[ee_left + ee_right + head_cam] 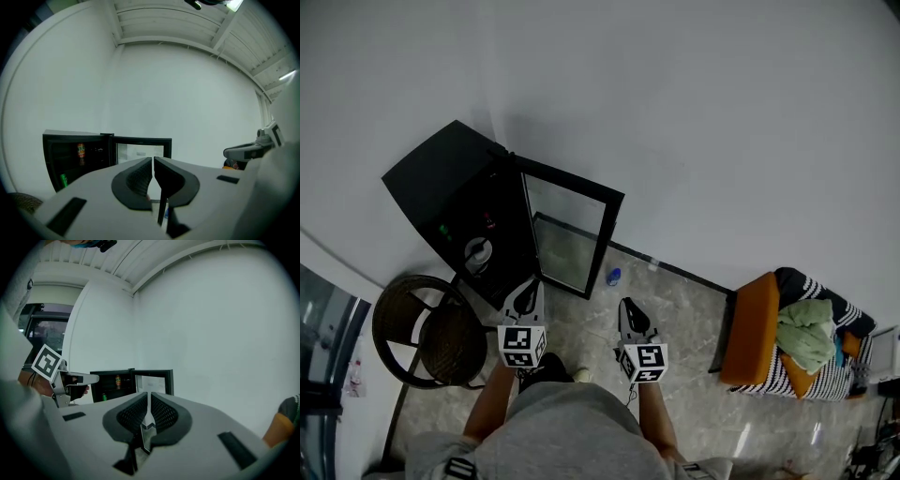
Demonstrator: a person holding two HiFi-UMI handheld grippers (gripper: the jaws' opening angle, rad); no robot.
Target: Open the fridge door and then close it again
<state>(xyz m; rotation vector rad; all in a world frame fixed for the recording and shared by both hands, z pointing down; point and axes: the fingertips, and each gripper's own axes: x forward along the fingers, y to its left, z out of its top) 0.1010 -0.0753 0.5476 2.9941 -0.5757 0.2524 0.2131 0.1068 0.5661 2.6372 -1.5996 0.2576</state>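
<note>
Left gripper point(526, 292) & right gripper point(630, 313): jaws pinched narrow, nothing btwn them, seemingly clear of the door point(574, 234). Fridge point(450, 183) by the wall point(703, 112) stands wide open: opening looks done, closing left to do.

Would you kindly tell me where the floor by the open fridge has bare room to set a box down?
Free: the floor between the open fridge door and the orange bench, apart from a small blue object beside the door. Crowded: the left, where the wicker chair stands beside the fridge; the bench carries clothes.
</note>
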